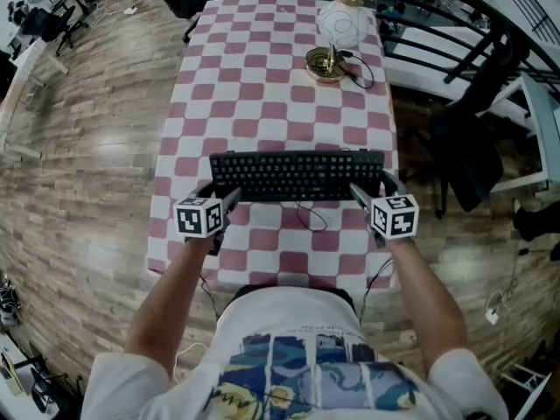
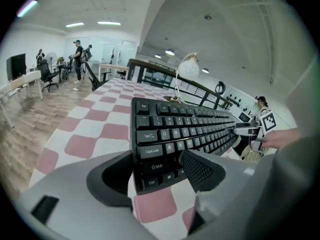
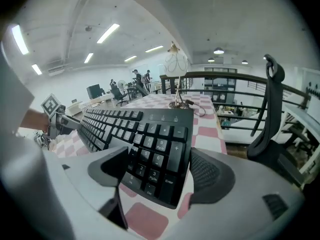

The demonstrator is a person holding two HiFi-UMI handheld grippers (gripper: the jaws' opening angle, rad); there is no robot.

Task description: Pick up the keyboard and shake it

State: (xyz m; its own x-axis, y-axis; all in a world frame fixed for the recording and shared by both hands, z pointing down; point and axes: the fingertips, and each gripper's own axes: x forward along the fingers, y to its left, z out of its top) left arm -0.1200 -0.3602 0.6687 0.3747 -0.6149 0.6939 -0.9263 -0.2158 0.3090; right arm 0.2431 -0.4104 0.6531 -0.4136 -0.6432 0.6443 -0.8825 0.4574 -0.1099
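A black keyboard (image 1: 297, 175) stretches crosswise over the near half of the pink-and-white checked table (image 1: 262, 86). My left gripper (image 1: 229, 201) is shut on its left end, the jaws either side of the Ctrl and Shift corner (image 2: 150, 174). The numpad end (image 3: 157, 156) sits between the jaws of my right gripper (image 1: 360, 195), shut on it. In both gripper views the keyboard (image 2: 190, 126) looks lifted and tilted off the cloth. Its thin cable (image 1: 311, 217) loops down towards the table's near edge.
A lamp with a white globe (image 1: 339, 23) and a brass base (image 1: 325, 64) stands at the table's far right, its cord beside it. A black office chair (image 1: 477, 138) and dark railings (image 1: 437, 24) are off the right side. Wooden floor (image 1: 87, 147) lies to the left.
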